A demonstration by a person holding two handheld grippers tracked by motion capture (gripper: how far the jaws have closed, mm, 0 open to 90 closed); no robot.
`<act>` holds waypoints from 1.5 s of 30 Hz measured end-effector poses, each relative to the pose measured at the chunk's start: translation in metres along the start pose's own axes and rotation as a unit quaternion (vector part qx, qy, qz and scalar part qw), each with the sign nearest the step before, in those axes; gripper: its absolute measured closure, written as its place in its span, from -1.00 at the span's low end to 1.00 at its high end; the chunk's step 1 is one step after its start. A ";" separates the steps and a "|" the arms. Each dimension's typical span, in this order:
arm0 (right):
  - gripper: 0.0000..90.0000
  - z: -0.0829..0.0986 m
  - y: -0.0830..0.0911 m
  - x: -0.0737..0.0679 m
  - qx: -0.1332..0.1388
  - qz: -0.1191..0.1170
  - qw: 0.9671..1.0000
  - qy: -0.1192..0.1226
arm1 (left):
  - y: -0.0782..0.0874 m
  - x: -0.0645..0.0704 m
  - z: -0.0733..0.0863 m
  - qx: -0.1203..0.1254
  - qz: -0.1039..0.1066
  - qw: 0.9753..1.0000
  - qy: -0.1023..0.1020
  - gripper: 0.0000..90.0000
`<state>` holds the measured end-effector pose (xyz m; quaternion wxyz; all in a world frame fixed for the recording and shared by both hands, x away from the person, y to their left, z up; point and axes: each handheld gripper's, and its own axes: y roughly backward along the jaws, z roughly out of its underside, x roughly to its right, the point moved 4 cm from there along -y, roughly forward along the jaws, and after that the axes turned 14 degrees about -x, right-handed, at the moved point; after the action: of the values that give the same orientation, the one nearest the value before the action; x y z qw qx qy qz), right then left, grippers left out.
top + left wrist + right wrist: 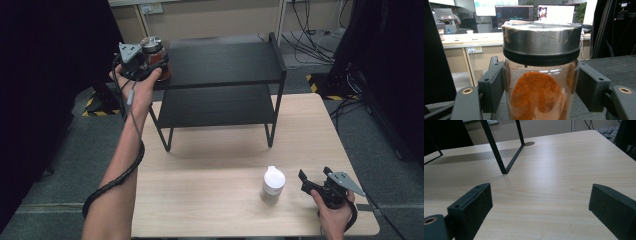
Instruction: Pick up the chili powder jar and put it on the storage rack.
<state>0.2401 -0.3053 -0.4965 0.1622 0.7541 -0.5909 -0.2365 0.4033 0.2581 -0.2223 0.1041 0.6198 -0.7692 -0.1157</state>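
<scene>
High view, left gripper (150, 62): at the left end of the rack's (225, 62) top shelf, jaws clamped on the jar (154, 52).
High view, right gripper (312, 186): low on the tabletop (210, 195), jaws spread, just right of a white bottle (273, 184).
Left gripper view, jar (541, 72): upright between both jaws, touching each; grey lid, orange powder inside, over the dark shelf (614, 65).
Right gripper view, jaws: wide apart, nothing between them, bare tabletop (549, 177) ahead, a rack leg (504, 157) beyond.

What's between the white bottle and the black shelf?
Just bare table: in the high view, nothing lies between the white bottle and the black shelf.
</scene>
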 end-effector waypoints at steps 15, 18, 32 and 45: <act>-0.89 -0.001 0.000 0.000 -0.002 -0.002 1.000 -0.001 | 0.007 0.002 0.004 0.008 -0.015 1.000 -0.014 -0.68; -0.89 -0.001 0.000 -0.001 -0.003 0.000 1.000 0.002 | 0.010 0.002 0.006 0.010 -0.010 1.000 -0.016 -0.69; -0.89 -0.001 0.000 -0.002 -0.004 0.001 1.000 0.007 | 0.025 -0.001 0.027 0.027 0.004 0.999 -0.024 -0.69; -0.89 -0.001 0.000 -0.003 -0.005 0.003 1.000 0.012 | 0.040 0.000 0.038 0.034 0.025 0.999 -0.007 -0.70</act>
<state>0.2406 -0.3028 -0.4955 0.1731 0.7545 -0.5898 -0.2300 0.3544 0.2684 -0.2459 0.0810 0.6026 -0.7887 -0.0911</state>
